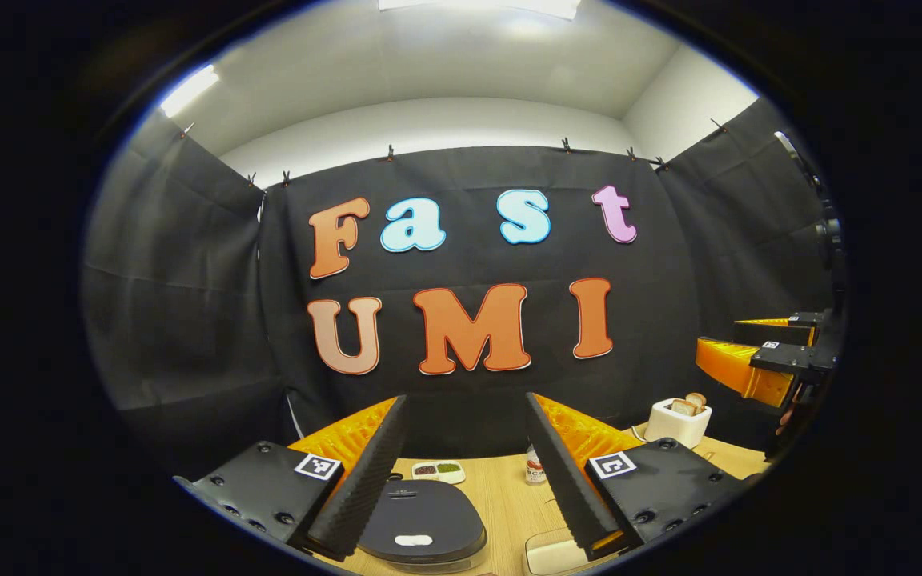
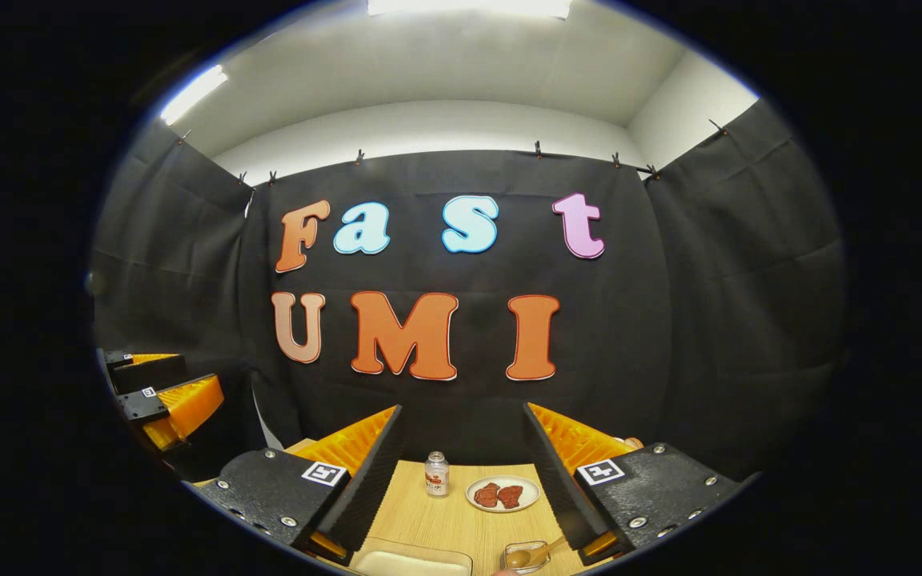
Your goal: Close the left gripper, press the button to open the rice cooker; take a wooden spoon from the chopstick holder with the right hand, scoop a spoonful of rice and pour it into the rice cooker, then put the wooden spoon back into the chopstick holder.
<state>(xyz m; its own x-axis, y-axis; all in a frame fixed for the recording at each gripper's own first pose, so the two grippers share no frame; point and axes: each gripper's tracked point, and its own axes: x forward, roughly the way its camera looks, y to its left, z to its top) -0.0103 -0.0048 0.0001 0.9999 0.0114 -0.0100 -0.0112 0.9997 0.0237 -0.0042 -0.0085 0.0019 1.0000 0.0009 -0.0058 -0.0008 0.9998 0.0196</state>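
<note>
I hold my left gripper point(image 1: 467, 472) level above the bench point(image 1: 509, 500), jaws wide, nothing between its ribbed fingers point(image 1: 361, 472). Below them sits the rice cooker point(image 1: 422, 524), a rounded dark appliance with a smooth lid, shut, and a pale oval button point(image 1: 413, 540) at its near edge. Beyond it lie a small white divided dish point(image 1: 438, 471) of grains and a little bottle point(image 1: 535, 466) whose label I cannot read. To the far right stands a white toaster point(image 1: 677, 422) with two slices of bread.

My right gripper point(image 2: 461, 480) is also level and spread wide, holding nothing. Between its fingers I see the light wood-grain bench, a small clear bottle point(image 2: 436, 474) and a round white plate point(image 2: 503, 494) with two reddish-brown pieces. At the near edge a wooden spoon point(image 2: 531, 554) rests in a small clear container point(image 2: 523, 556).
</note>
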